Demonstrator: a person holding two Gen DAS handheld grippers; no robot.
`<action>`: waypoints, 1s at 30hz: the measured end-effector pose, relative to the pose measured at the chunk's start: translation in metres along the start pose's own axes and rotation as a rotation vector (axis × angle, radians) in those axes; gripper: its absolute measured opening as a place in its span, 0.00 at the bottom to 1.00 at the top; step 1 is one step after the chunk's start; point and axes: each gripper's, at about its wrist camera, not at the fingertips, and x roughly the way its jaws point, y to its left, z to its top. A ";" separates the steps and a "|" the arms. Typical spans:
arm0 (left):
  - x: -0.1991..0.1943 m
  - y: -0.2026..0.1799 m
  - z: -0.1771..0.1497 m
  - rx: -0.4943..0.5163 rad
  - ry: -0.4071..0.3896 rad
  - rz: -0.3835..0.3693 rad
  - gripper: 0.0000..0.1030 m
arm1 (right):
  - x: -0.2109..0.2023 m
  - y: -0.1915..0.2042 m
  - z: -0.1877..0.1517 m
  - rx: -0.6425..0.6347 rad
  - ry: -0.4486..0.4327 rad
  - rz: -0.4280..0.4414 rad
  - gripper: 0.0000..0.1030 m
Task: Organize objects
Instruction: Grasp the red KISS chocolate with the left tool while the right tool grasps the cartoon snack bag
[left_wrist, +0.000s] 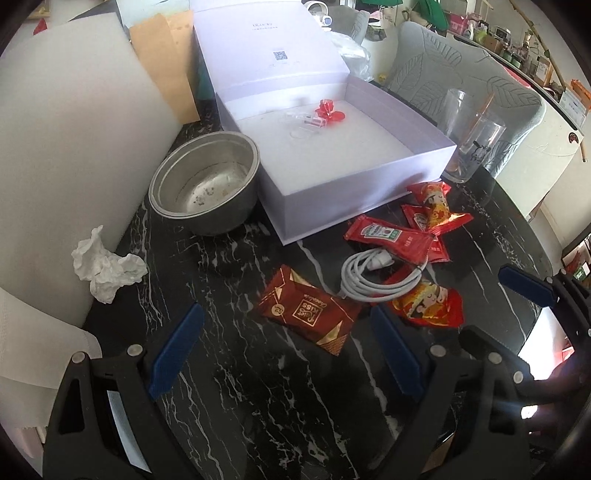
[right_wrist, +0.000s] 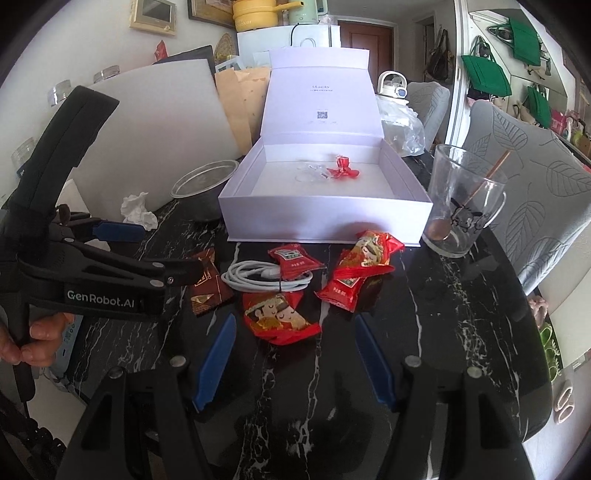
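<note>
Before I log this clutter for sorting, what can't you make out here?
- Coiled white cable: its far loops lie under the ketchup sachet in both views.
- Box lid print: too small to read.
- Clear item beside the red flower in the box: transparent, shape unclear.

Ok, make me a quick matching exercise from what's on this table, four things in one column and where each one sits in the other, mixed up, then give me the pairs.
Things:
1. red ornament
2. white cable
3. crumpled tissue
4. spoon

Places:
A. standing in the glass cup
B. beside the metal bowl, near the white foam board
C. inside the open white box
D. coiled on the table among the red snack packets

Pairs: 1-C, 2-D, 3-B, 4-A
</note>
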 end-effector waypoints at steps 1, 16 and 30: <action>0.002 0.001 0.000 0.007 0.006 -0.009 0.89 | 0.003 -0.001 0.000 0.001 0.005 0.005 0.65; 0.041 0.004 0.006 0.061 0.104 -0.080 0.89 | 0.044 -0.002 0.001 -0.021 0.067 0.064 0.65; 0.053 -0.004 0.004 0.127 0.116 -0.084 0.92 | 0.057 -0.002 0.000 -0.014 0.061 0.138 0.51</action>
